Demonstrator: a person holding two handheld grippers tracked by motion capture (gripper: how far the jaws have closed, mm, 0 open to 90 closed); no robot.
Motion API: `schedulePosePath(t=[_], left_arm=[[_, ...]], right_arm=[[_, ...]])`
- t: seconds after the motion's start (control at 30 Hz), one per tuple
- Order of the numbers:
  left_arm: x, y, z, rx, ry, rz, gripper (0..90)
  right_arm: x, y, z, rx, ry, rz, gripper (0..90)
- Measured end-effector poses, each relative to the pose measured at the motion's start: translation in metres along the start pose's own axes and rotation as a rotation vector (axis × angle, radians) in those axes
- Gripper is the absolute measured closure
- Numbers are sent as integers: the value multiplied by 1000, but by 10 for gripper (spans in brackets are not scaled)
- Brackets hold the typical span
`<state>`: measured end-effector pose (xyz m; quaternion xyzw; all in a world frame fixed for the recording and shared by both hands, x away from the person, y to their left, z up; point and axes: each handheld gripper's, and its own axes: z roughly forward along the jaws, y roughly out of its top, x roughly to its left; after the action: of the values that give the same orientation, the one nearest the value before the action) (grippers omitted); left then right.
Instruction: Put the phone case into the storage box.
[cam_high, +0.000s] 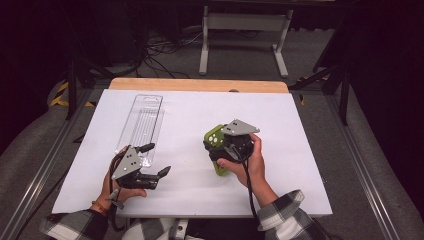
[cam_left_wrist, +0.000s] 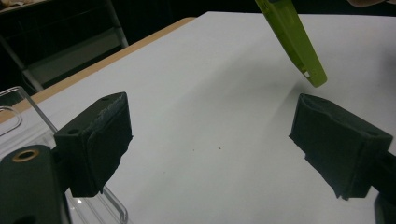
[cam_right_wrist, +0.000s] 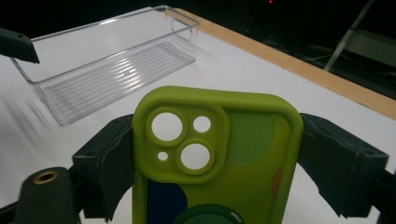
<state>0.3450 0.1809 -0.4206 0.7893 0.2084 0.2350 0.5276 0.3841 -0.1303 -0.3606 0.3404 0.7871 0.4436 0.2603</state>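
Right gripper (cam_right_wrist: 215, 154): black jaws clamped on both long edges of a lime-green silicone phone case (cam_right_wrist: 215, 158) with camera cut-outs, held clear above the white table sheet (cam_high: 190, 120). Left gripper (cam_high: 152, 161): jaws spread wide, nothing between them, low over the sheet. Clear rectangular plastic tray (cam_high: 142, 125): on the sheet just beside the left gripper, well apart from the case.

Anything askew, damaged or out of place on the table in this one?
Nothing stands out. The green phone case sits squarely between the right gripper's pads, lifted off the white table. The clear plastic tray lies flat and empty. The left gripper is open beside it.
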Motion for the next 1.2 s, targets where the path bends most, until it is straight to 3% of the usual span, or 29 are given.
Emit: schedulePosePath(t=[0.13, 0.2, 0.43, 0.73, 0.83, 0.9, 0.97, 1.0, 1.03, 1.13, 1.2], left_arm=[[-2, 4, 3, -13, -12, -25, 135], [-4, 7, 6, -7, -13, -12, 139], [-17, 20, 21, -24, -74, -6, 168], [-32, 33, 44, -49, -140, -38, 230], [-36, 36, 53, -46, -162, -54, 267], [-37, 37, 56, -45, -168, -62, 338], [-39, 39, 61, -47, -172, -75, 342], [-40, 40, 62, -47, -176, -78, 391], [-40, 41, 64, -50, -160, -78, 427], [-41, 42, 68, -60, -162, -118, 506], [-40, 43, 70, -69, -157, -111, 550]], right_arm=[[3, 1, -3, -36, -8, 0, 160], [5, 1, -5, -55, -9, 9, 159], [14, 2, -9, -119, -9, 17, 159], [31, 3, -11, -167, -6, 9, 159], [34, 2, -11, -180, -2, 17, 158], [37, 1, -10, -187, -4, 22, 158], [38, 0, -10, -187, -1, 22, 158], [40, 0, -9, -194, -4, 26, 158], [41, -1, -9, -196, -7, 27, 158], [43, -3, -9, -208, -10, 38, 158], [45, -4, -9, -212, -13, 38, 158]])
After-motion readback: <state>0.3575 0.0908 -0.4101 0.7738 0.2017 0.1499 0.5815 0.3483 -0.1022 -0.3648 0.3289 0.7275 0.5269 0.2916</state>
